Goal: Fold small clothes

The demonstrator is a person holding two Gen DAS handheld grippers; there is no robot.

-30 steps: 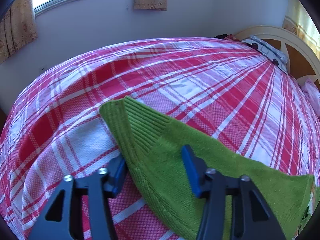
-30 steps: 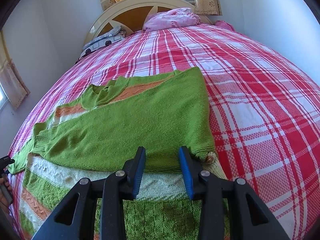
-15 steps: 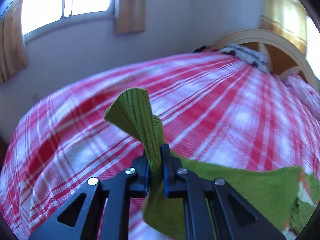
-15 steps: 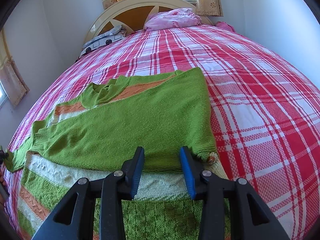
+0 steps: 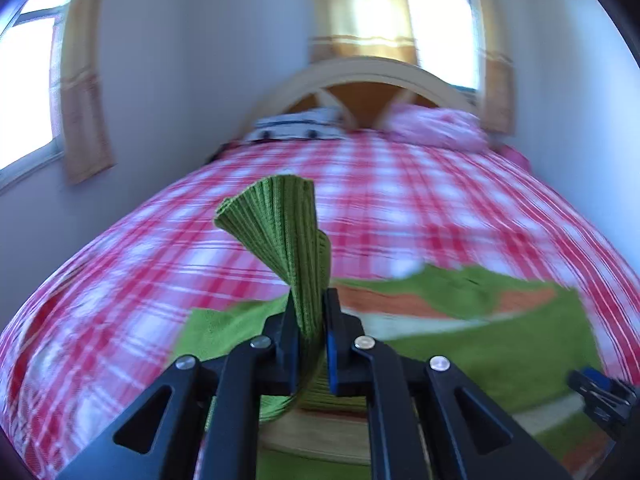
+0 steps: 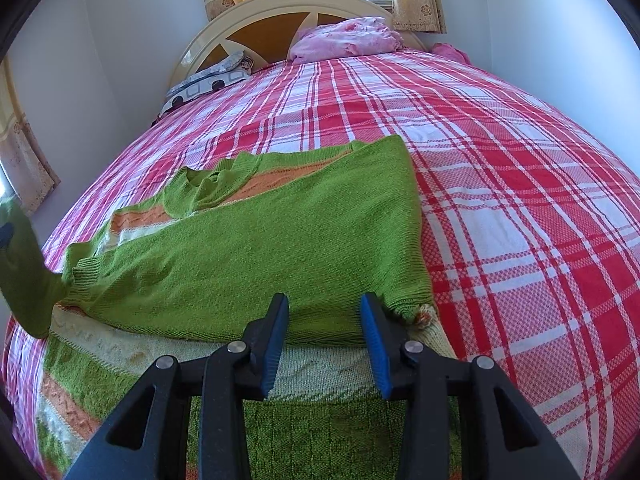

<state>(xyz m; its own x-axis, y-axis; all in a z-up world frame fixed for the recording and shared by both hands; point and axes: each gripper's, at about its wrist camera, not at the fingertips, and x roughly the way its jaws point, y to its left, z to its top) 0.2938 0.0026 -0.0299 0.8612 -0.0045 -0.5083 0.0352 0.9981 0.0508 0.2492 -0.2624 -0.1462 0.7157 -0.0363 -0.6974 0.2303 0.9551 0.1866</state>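
Plaid bedspread (image 6: 500,168), pink pillow (image 6: 352,38), headboard (image 6: 256,20)

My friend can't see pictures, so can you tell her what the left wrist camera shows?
The left gripper is shut on the ribbed green sleeve cuff, which sticks up between its fingers. Behind it, blurred, lies the green sweater on a red checked bedspread, with a headboard beyond.

Red plaid bed (image 6: 500,168): green sweater (image 6: 280,248), pink pillow (image 6: 348,38), grey pillow (image 6: 208,82).

no readable text, labels, brands or numbers anywhere
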